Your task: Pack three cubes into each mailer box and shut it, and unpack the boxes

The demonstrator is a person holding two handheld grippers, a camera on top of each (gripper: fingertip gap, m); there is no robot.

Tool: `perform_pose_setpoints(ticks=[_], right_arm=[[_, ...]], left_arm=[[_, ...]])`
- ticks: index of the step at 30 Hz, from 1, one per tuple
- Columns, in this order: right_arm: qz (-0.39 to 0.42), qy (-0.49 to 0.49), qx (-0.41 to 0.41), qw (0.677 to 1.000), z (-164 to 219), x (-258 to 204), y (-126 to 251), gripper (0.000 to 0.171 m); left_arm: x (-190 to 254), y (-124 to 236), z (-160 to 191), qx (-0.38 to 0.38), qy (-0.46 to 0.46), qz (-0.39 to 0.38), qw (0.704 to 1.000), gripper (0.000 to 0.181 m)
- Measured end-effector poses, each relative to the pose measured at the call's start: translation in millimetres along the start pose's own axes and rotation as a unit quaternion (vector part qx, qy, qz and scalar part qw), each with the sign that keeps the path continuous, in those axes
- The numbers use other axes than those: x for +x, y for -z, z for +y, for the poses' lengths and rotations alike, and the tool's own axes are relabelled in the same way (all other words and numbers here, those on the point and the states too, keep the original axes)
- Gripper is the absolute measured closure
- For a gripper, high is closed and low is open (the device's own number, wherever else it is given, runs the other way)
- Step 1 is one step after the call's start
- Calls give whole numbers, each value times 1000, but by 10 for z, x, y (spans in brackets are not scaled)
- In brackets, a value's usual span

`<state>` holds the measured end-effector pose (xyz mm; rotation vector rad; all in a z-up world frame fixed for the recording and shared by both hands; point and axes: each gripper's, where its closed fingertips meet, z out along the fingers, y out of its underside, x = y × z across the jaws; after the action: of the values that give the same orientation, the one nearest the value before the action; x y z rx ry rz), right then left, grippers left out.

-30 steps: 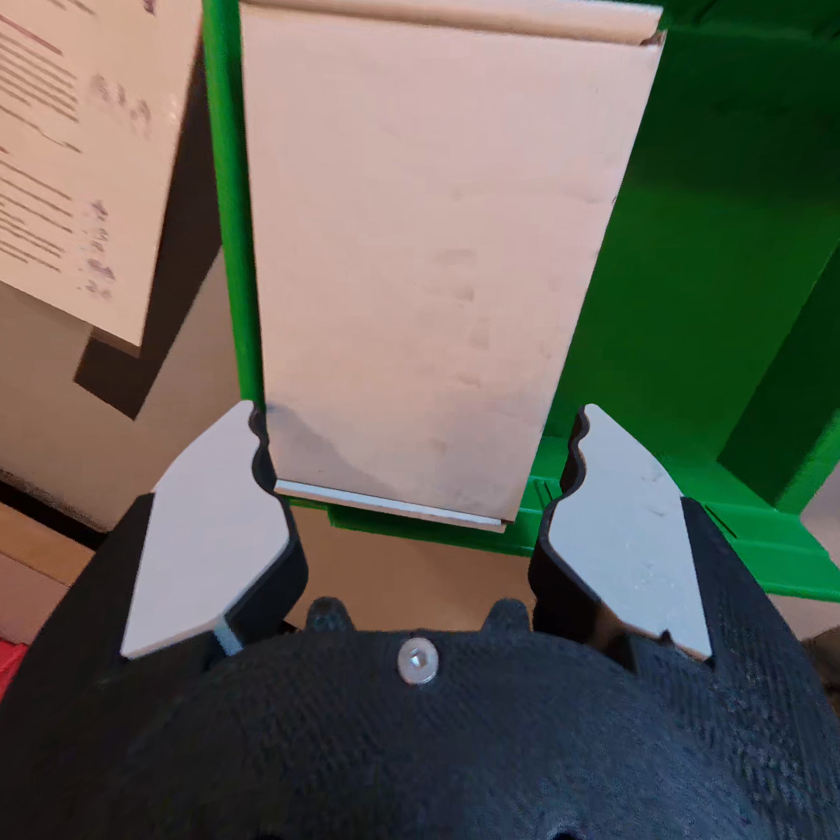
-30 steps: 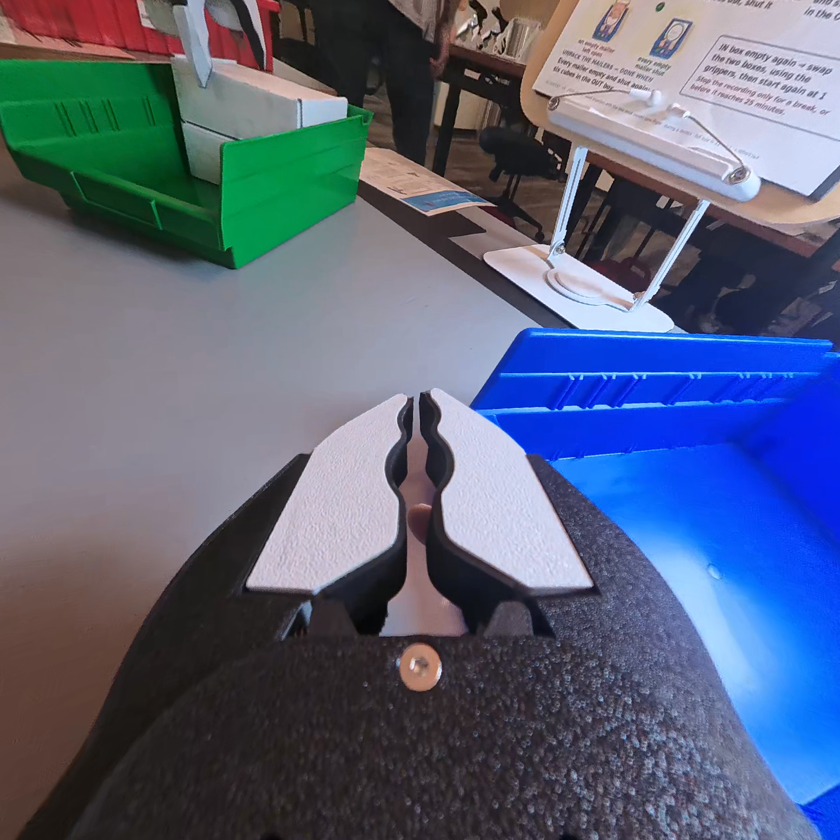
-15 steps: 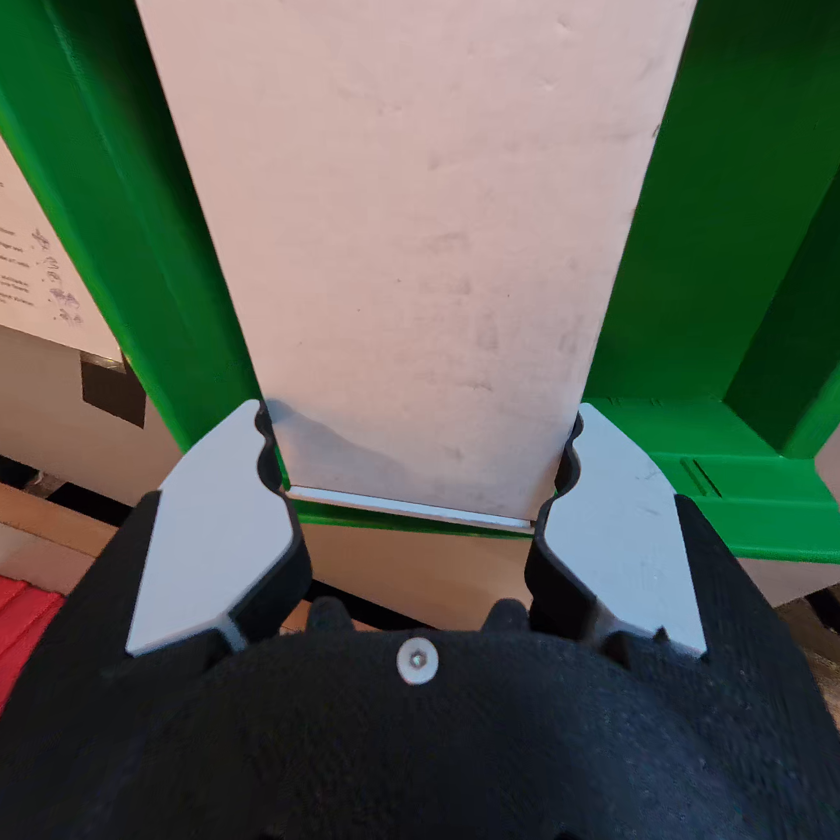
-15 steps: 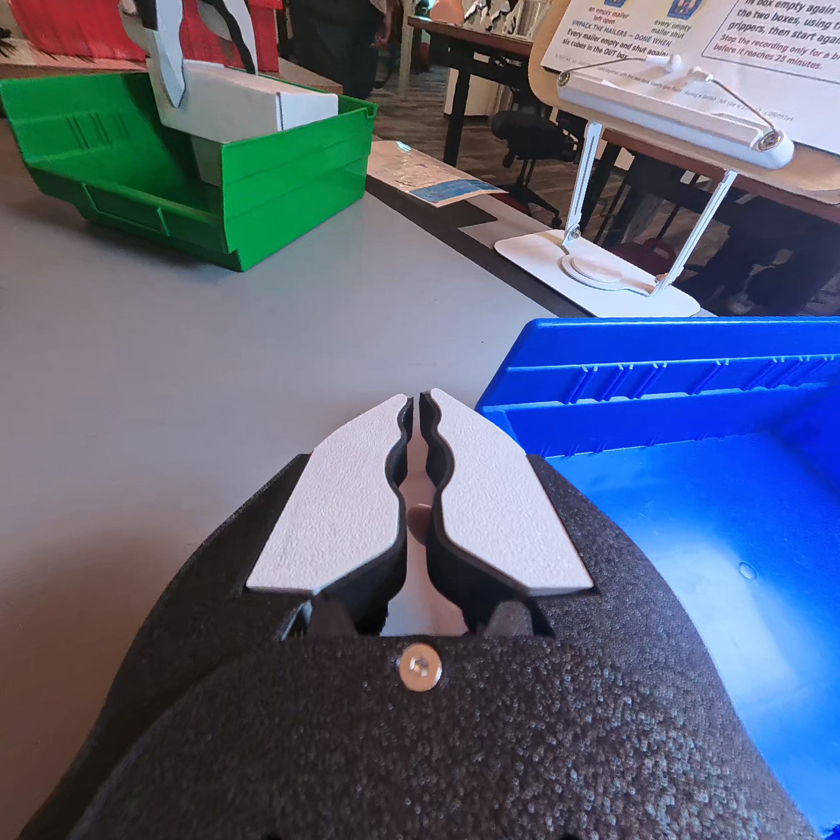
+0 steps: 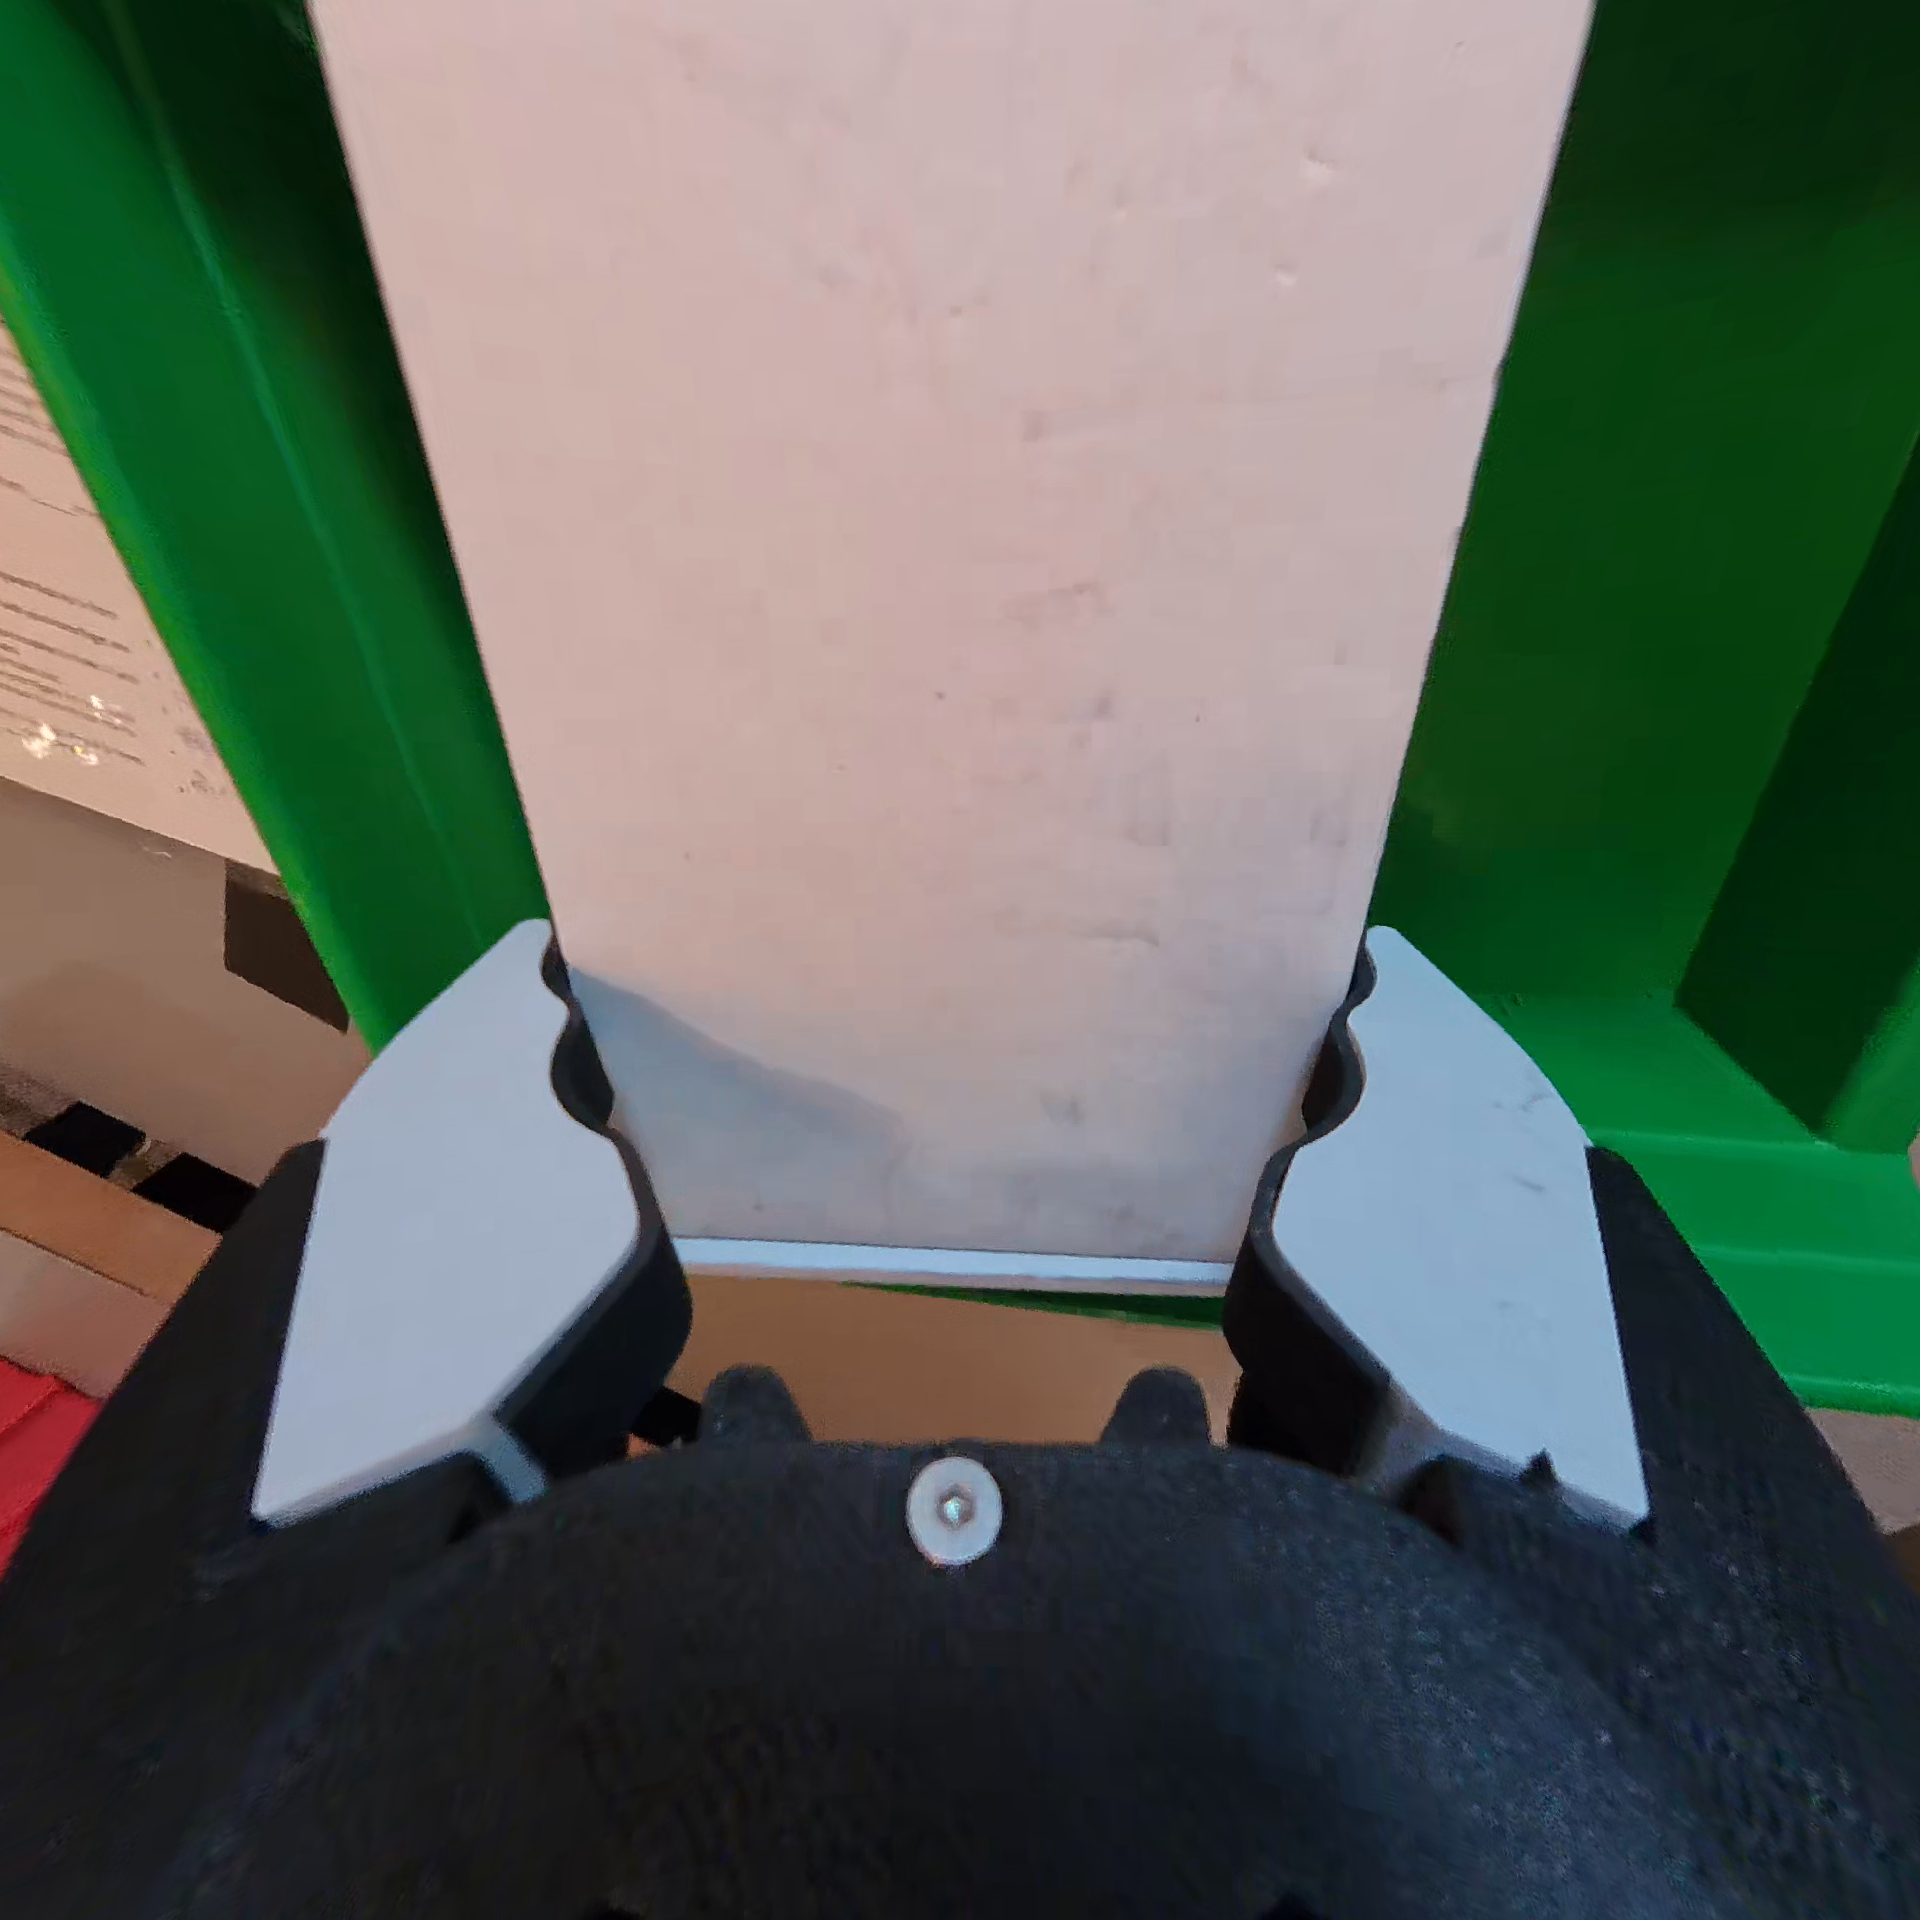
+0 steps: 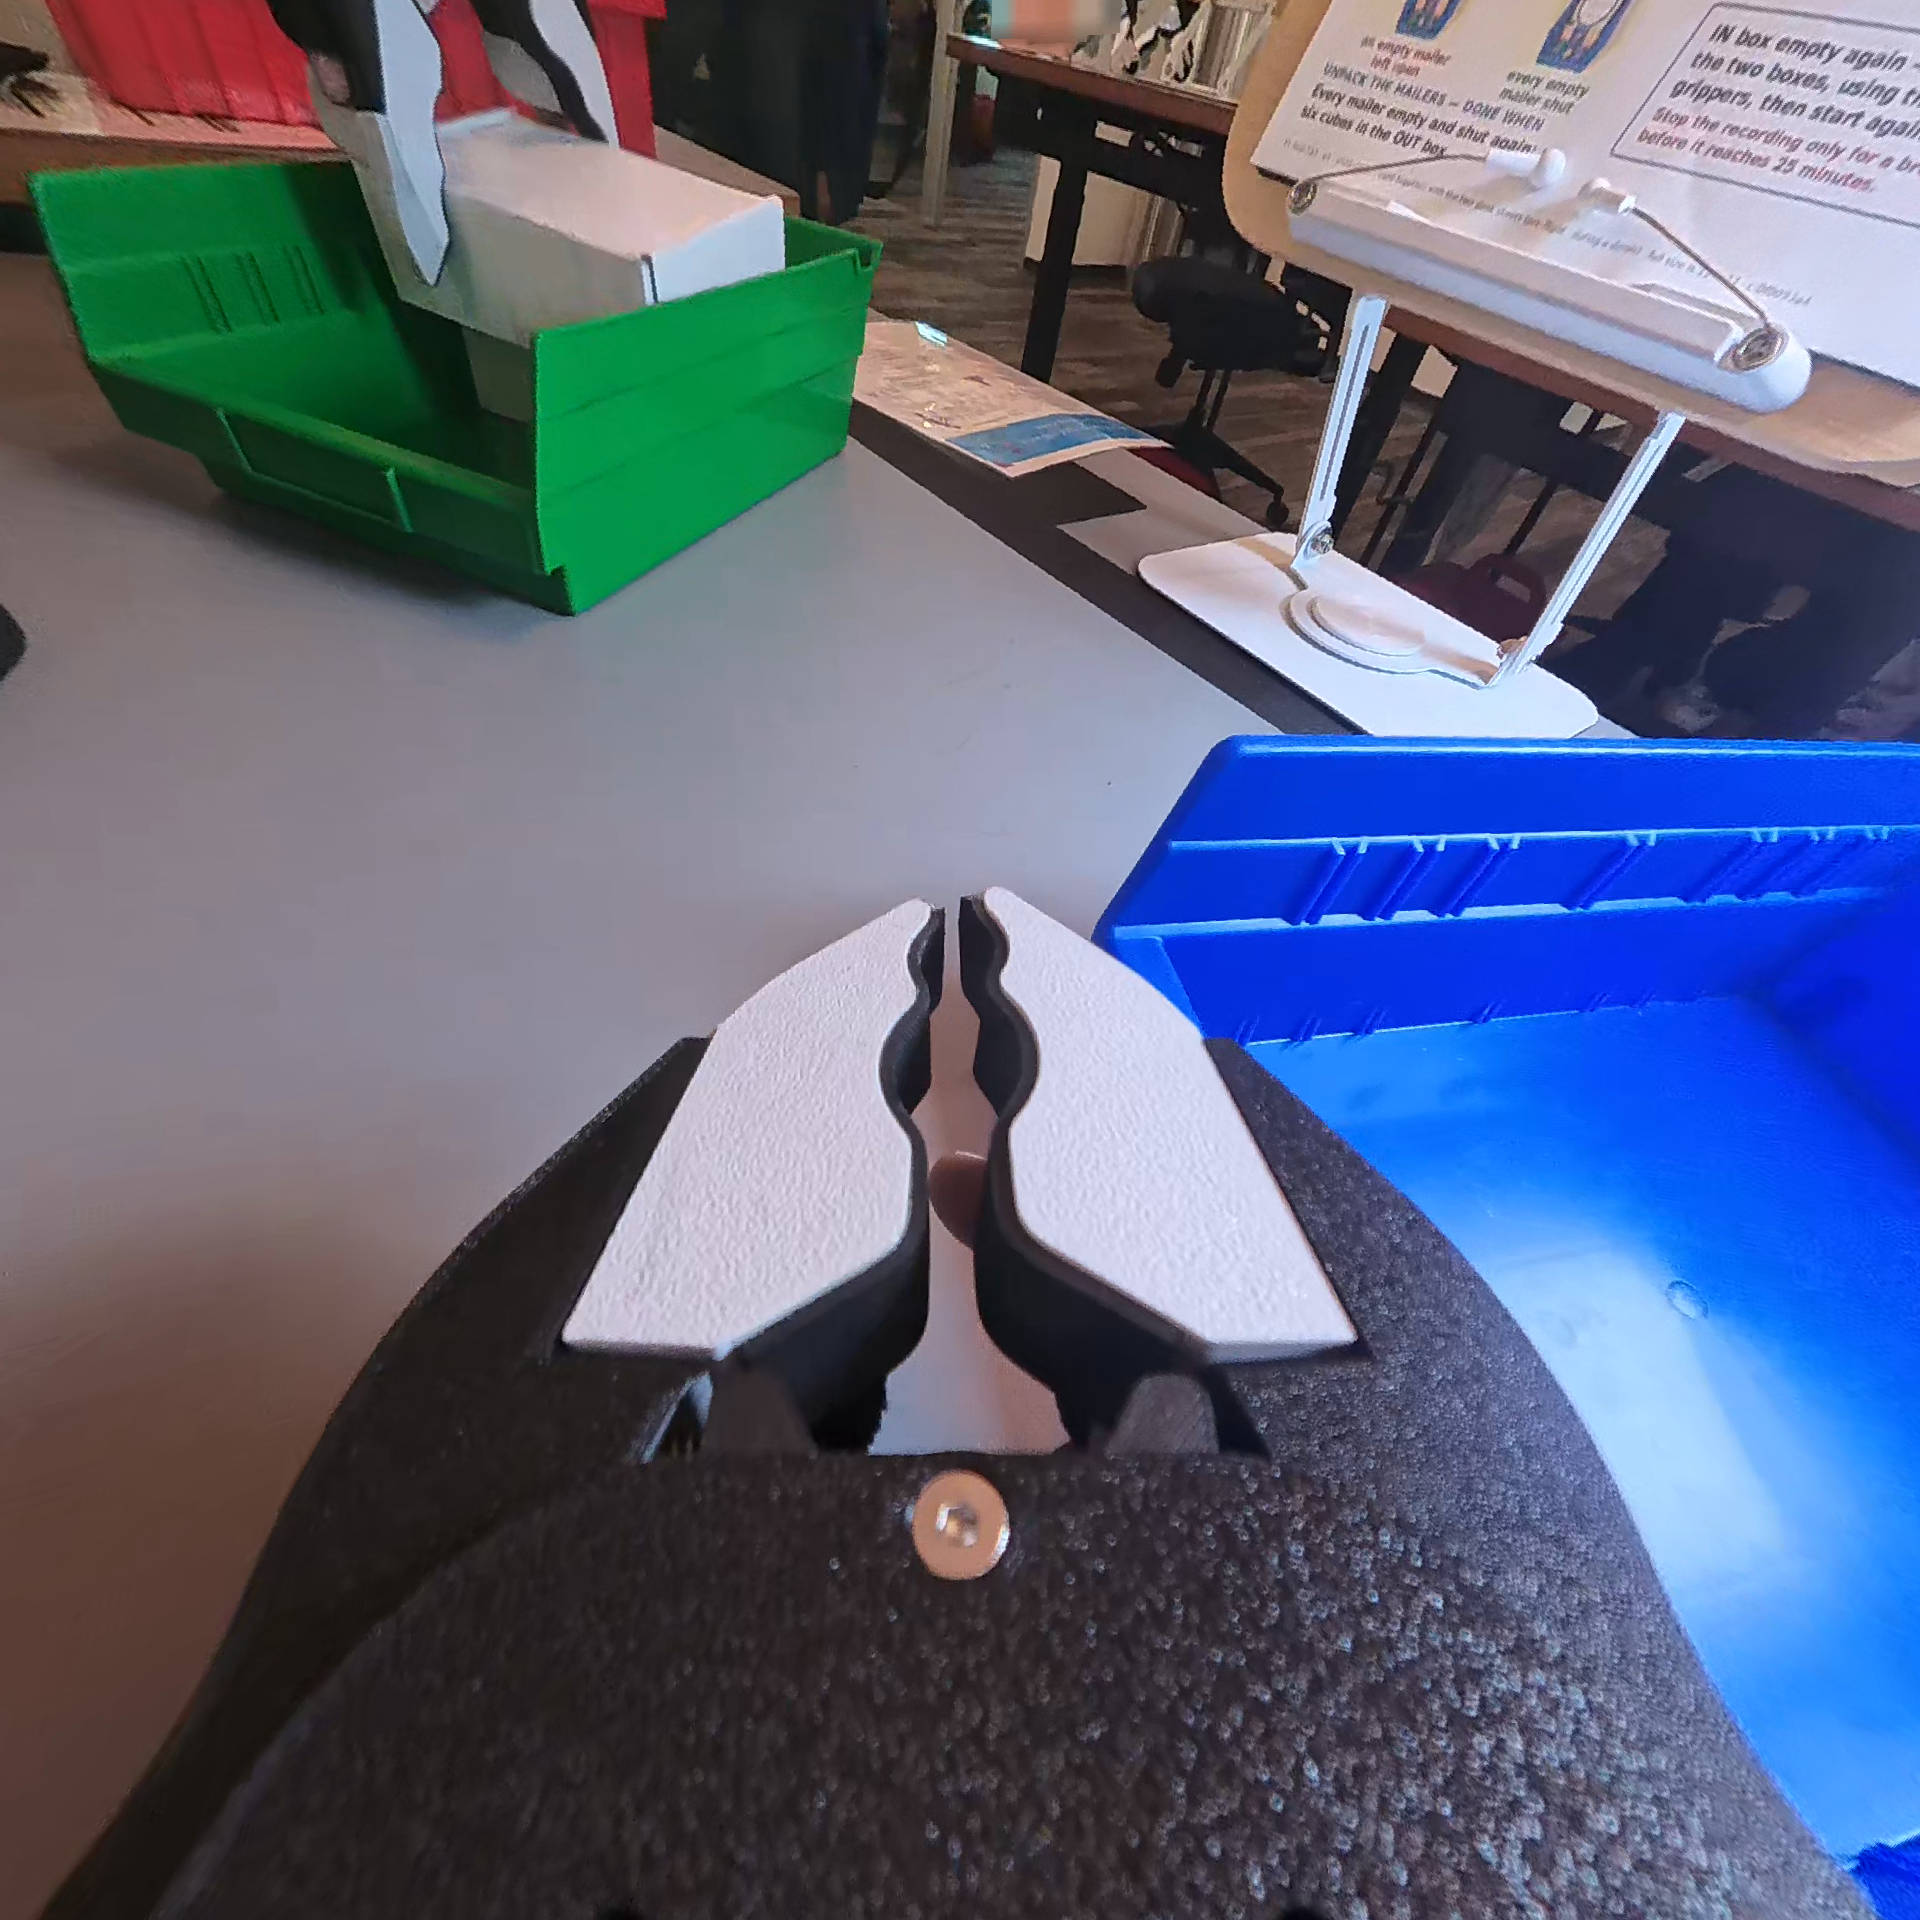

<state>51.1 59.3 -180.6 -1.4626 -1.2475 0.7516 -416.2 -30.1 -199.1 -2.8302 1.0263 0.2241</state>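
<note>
My left gripper [image 5: 958,940] is shut on the near end of a closed white mailer box [image 5: 935,571], one finger on each side. The box reaches forward into the green bin [image 5: 1662,520]. The right wrist view shows this from afar: the left gripper [image 6: 416,156] holds the box [image 6: 603,239] tilted over the green bin [image 6: 686,416], above a second white box [image 6: 499,374] inside it. My right gripper [image 6: 951,904] is shut and empty, low over the grey table [image 6: 520,831] beside the blue bin [image 6: 1558,883]. No cubes are in view.
The visible part of the blue bin's floor is bare. A white document stand [image 6: 1455,623] holding an instruction sheet stands past the blue bin at the table's far edge. A red bin [image 6: 208,62] sits behind the green one. Papers [image 6: 997,416] lie on a neighbouring table. Spacing between my two grippers at the tips: around 50 cm.
My left gripper has carried the mailer box forward and down, deeper into the green bin. My right gripper stays shut and has only drifted slightly by the blue bin.
</note>
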Motion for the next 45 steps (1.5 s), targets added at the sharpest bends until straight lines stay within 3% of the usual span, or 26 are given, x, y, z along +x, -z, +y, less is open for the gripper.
perform_pose_setpoints(ticks=[9,12,17,21,25,27,30,34,35,37,41,43,45], right_arm=[[-9,25,20,999,-126,-120,64,168],[-7,60,34,998,-225,-219,83,161],[-10,178,82,981,-522,-577,117,132],[15,351,122,928,-722,-951,176,112],[20,493,144,858,-741,-1342,208,94],[4,526,136,840,-651,-1500,171,89],[-33,545,124,828,-451,-1648,116,97],[-49,518,111,847,-382,-1544,153,99],[-58,502,106,856,-371,-1512,168,99],[-69,445,113,886,-402,-1409,211,101],[-65,324,134,934,-565,-1038,344,102],[-66,249,160,953,-671,-840,418,102],[-74,182,171,965,-722,-681,447,103]], left_arm=[[411,603,-248,168,1,-20,986,51],[854,838,-537,244,-31,15,969,51],[1974,1015,-1165,339,-134,126,923,51],[2790,862,-1503,330,-210,236,889,51],[3274,635,-1672,272,-256,319,871,51],[3399,535,-1719,243,-267,343,867,51],[3498,434,-1735,220,-285,358,862,51],[3491,531,-1880,290,-225,382,848,56],[3436,620,-1934,335,-212,375,838,67],[3252,843,-2032,439,-180,334,814,73],[2937,1244,-1957,575,-122,252,768,79],[2818,1408,-1912,634,-84,230,734,85],[2688,1363,-1958,657,-35,211,723,90]])
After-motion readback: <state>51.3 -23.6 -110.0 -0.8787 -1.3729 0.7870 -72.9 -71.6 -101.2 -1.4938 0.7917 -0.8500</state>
